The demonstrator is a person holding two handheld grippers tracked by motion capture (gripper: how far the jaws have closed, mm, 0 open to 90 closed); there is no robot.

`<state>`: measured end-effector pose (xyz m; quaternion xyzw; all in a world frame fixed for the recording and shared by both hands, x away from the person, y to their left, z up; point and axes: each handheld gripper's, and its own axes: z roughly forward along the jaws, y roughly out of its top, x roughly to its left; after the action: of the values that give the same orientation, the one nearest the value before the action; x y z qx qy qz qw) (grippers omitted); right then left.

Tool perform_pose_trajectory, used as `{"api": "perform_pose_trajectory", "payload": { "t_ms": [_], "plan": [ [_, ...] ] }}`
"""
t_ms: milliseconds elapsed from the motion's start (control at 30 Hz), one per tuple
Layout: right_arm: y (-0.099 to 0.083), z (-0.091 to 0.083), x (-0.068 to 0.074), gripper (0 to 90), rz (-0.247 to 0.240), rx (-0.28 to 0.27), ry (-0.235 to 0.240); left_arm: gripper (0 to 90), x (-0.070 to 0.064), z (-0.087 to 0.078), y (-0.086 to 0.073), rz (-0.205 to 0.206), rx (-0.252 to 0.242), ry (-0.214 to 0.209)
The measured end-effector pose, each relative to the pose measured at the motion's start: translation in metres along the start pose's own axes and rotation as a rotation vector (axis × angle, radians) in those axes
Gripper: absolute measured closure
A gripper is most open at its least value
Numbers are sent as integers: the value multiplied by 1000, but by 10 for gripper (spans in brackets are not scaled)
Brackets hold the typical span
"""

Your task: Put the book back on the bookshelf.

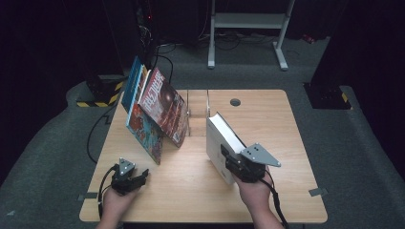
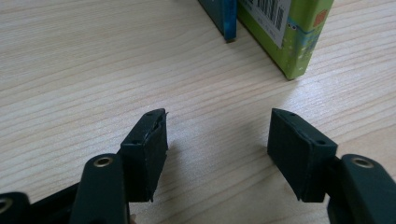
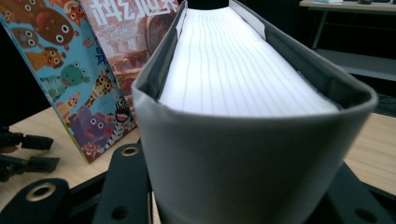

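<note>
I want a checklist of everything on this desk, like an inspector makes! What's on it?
Surface: wooden table, with a round hole near the far edge.
Job's things: thick white book, upright; colourful books leaning tilted; clear stand behind them.
Clutter: nothing seen.
Grippers: right gripper clamps the white book's spine; left gripper open, low over the table.
Cables: a cable trails from the left gripper.
Surroundings: grey carpet, dark room, white frame behind.

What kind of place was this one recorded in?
Probably a lab or studio set up for recording, not a home: a lone wooden table on grey carpet, dark surroundings, loose cables on the floor, and hazard-striped bases beside the table.
</note>
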<state>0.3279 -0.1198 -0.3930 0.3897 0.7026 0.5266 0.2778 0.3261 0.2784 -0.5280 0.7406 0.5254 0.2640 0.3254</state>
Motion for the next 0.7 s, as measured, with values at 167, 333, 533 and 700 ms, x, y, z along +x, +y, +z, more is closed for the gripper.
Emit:
{"api": "perform_pose_trajectory", "payload": {
  "t_ms": [167,333,533,700],
  "plan": [
    [9,15,5,543,9,-10,6,360,1,0,0,-7,3,-6],
    [18,33,12,544,-5,-13,2,356,2,1,0,-23,2,-16],
    [27,52,16,544,-19,-18,1,356,2,0,0,-9,7,-20],
    [33,66,19,543,-21,-19,-8,356,2,1,0,-14,5,-21]
  ]
}}
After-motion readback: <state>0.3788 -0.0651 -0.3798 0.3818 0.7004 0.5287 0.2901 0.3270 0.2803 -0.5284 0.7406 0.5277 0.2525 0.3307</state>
